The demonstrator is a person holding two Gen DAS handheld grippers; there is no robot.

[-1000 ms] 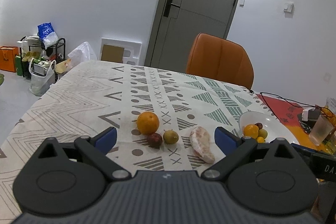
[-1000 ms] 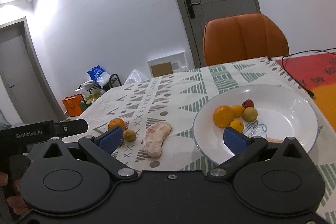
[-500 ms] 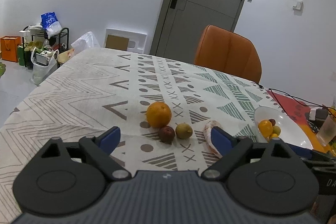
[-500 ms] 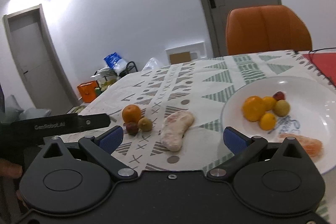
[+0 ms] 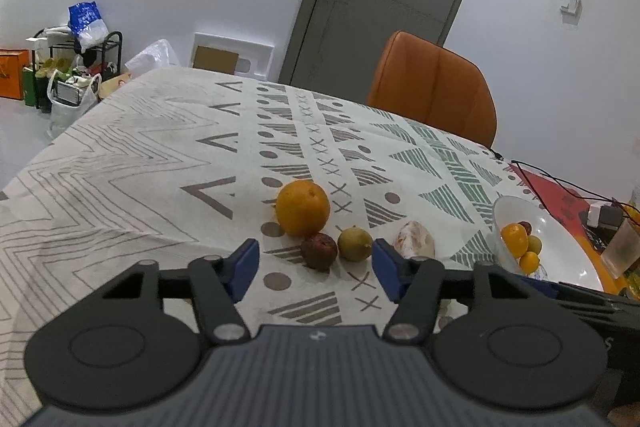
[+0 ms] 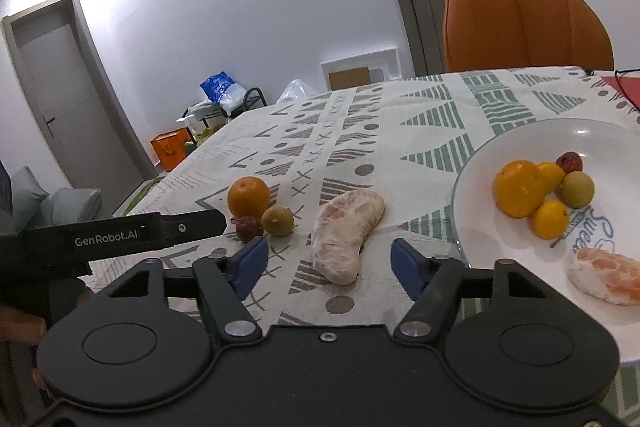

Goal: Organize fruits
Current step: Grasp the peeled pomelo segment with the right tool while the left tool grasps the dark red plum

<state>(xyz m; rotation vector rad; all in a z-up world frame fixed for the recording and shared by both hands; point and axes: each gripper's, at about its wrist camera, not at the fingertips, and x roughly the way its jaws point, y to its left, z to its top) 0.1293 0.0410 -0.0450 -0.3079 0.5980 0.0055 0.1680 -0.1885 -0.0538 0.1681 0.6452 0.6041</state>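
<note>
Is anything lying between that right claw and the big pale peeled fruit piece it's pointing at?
Nothing visible. The right claw, jaws just narrowed, frames the peeled segment without pressing it. Bare tablecloth separates it from the plate.

my gripper pads (image 5: 243,267): showing blue
tablecloth (image 5: 160,147): wearing grey-green geometric print
plate (image 6: 600,147): gleaming white
chair (image 5: 432,87): glowing orange

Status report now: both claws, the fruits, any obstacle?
Left claw and right claw open, just been closing, nothing gripped. Pomelo wedge between right pads, untouched. Plate part filled. Nothing in the way.
</note>
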